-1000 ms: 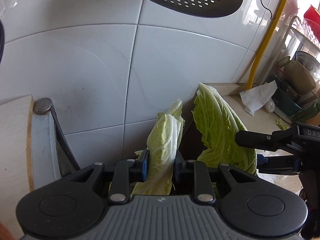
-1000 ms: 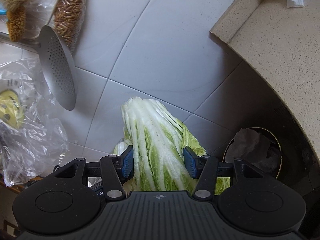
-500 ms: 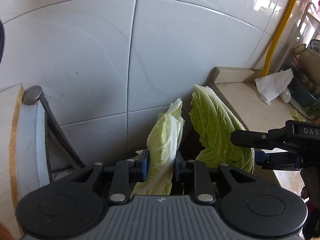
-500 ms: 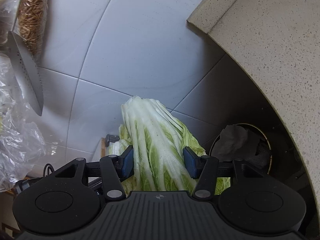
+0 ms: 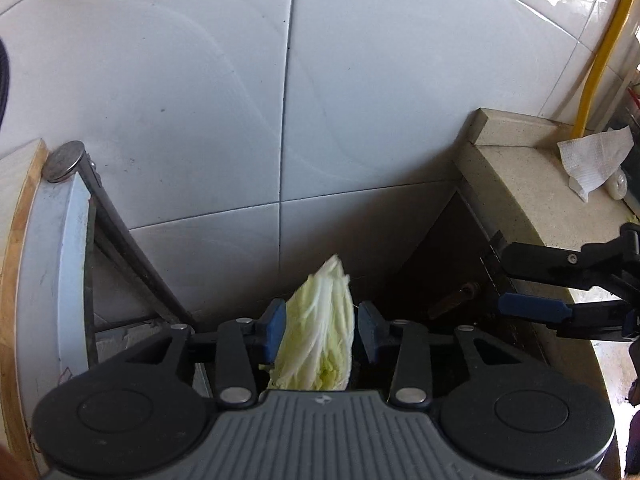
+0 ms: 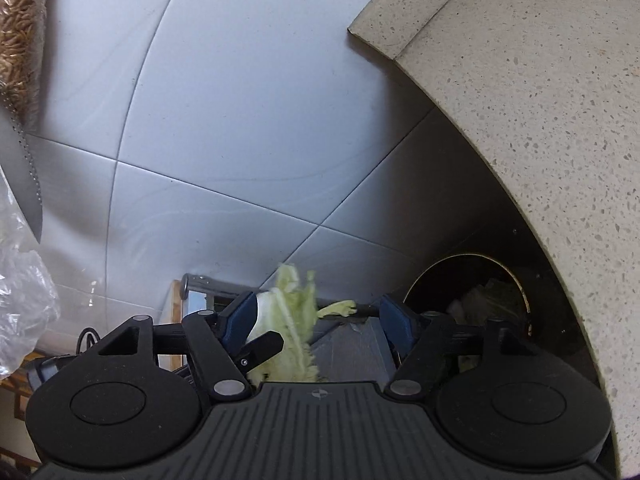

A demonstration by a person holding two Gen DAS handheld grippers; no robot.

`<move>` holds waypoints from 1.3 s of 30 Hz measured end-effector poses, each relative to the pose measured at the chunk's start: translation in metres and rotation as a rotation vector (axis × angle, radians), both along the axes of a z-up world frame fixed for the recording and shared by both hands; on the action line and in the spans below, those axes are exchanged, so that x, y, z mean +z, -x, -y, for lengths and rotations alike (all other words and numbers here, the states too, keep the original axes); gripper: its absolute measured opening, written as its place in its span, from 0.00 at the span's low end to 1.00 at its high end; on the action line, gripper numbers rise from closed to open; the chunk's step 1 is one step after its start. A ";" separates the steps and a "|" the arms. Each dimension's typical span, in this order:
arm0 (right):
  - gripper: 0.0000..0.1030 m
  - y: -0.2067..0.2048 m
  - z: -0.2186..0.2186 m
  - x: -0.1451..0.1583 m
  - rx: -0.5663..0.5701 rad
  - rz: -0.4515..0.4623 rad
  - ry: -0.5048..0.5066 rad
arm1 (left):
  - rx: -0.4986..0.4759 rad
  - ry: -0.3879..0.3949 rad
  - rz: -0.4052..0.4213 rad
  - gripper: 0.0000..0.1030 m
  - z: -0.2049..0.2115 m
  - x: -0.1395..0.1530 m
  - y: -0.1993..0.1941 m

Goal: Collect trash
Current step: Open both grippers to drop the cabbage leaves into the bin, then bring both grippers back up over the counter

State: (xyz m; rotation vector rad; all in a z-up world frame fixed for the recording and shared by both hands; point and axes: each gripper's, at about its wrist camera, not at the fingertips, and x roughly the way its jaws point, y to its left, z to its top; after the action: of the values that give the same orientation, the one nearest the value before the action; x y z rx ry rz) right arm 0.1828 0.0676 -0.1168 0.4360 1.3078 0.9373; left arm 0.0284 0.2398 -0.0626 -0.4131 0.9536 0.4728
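In the left wrist view a pale green cabbage leaf (image 5: 320, 336) sits between the blue pads of my left gripper (image 5: 320, 330); the jaws stand wider than the leaf, so it looks loose. My right gripper (image 5: 532, 280) shows at the right with nothing between its fingers. In the right wrist view my right gripper (image 6: 318, 320) is open; the cabbage leaf (image 6: 294, 328) seen there lies beyond it at the left gripper's finger. A round dark trash bin (image 6: 472, 300) with leaf scraps inside sits below the counter.
White tiled wall ahead. A speckled stone counter (image 6: 540, 100) overhangs on the right, with a white paper towel (image 5: 592, 160) on it and a yellow pipe (image 5: 604, 52) behind. A wooden-edged board with metal frame (image 5: 60, 240) stands left. A metal skimmer (image 6: 20, 168) hangs on the wall.
Both grippers have moved down toward the bin. The right gripper opened and its big cabbage leaf is gone. The left jaws widened and its leaf slid lower.
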 end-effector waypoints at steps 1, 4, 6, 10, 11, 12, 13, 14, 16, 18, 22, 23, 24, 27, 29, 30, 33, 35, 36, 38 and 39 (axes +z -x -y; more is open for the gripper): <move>0.73 0.000 0.003 0.001 -0.003 -0.002 -0.002 | 0.000 0.001 0.001 0.42 0.000 -0.001 -0.002; 0.75 -0.003 0.012 0.004 -0.020 -0.003 -0.003 | -0.004 -0.010 0.000 0.52 0.003 0.000 -0.006; 0.75 -0.003 0.020 0.008 -0.032 0.002 -0.009 | -0.016 -0.016 -0.002 0.53 0.005 0.002 -0.007; 0.76 0.002 0.037 0.021 -0.065 0.016 -0.029 | -0.060 0.000 0.013 0.53 0.016 0.009 -0.007; 0.76 0.003 0.046 0.025 -0.078 0.018 -0.035 | -0.075 0.005 0.018 0.53 0.020 0.012 -0.006; 0.76 0.005 0.051 0.029 -0.087 0.026 -0.041 | -0.093 0.008 0.026 0.53 0.025 0.016 -0.005; 0.76 0.009 0.055 0.037 -0.096 0.043 -0.043 | -0.114 0.010 0.037 0.53 0.031 0.019 -0.004; 0.76 0.012 0.059 0.044 -0.105 0.068 -0.038 | -0.134 0.010 0.048 0.53 0.036 0.023 -0.003; 0.80 0.019 0.071 0.059 -0.126 0.128 -0.017 | -0.184 0.009 0.069 0.53 0.048 0.030 -0.005; 0.81 0.024 0.087 0.072 -0.163 0.186 0.001 | -0.230 0.011 0.089 0.53 0.059 0.038 -0.009; 0.85 0.027 0.129 0.092 -0.269 0.246 0.035 | -0.315 0.019 0.144 0.54 0.079 0.051 -0.020; 0.85 0.027 0.138 0.095 -0.292 0.254 0.043 | -0.338 0.018 0.153 0.54 0.084 0.054 -0.024; 0.85 0.027 0.146 0.096 -0.320 0.265 0.054 | -0.359 0.013 0.159 0.54 0.090 0.056 -0.030; 0.85 0.021 0.170 0.103 -0.385 0.284 0.082 | -0.409 -0.003 0.181 0.54 0.107 0.065 -0.044; 0.85 0.013 0.183 0.104 -0.408 0.296 0.089 | -0.448 -0.031 0.209 0.54 0.120 0.073 -0.057; 0.86 0.009 0.191 0.105 -0.418 0.301 0.090 | -0.465 -0.047 0.219 0.55 0.127 0.076 -0.066; 0.86 0.001 0.212 0.108 -0.445 0.310 0.085 | -0.533 -0.088 0.237 0.55 0.148 0.084 -0.099; 0.86 -0.007 0.225 0.109 -0.459 0.313 0.093 | -0.573 -0.123 0.251 0.55 0.164 0.088 -0.122; 0.86 -0.011 0.231 0.109 -0.466 0.312 0.098 | -0.591 -0.138 0.258 0.55 0.171 0.089 -0.133; 0.86 -0.018 0.244 0.109 -0.485 0.313 0.098 | -0.630 -0.160 0.269 0.55 0.186 0.089 -0.156; 0.86 -0.021 0.250 0.108 -0.493 0.311 0.097 | -0.655 -0.170 0.276 0.55 0.193 0.089 -0.167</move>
State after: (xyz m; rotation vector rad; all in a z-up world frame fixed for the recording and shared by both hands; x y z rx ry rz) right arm 0.2043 -0.1828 -0.0087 0.4864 0.8982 0.5005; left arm 0.1953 0.0463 0.0262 0.0031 0.7197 -0.1006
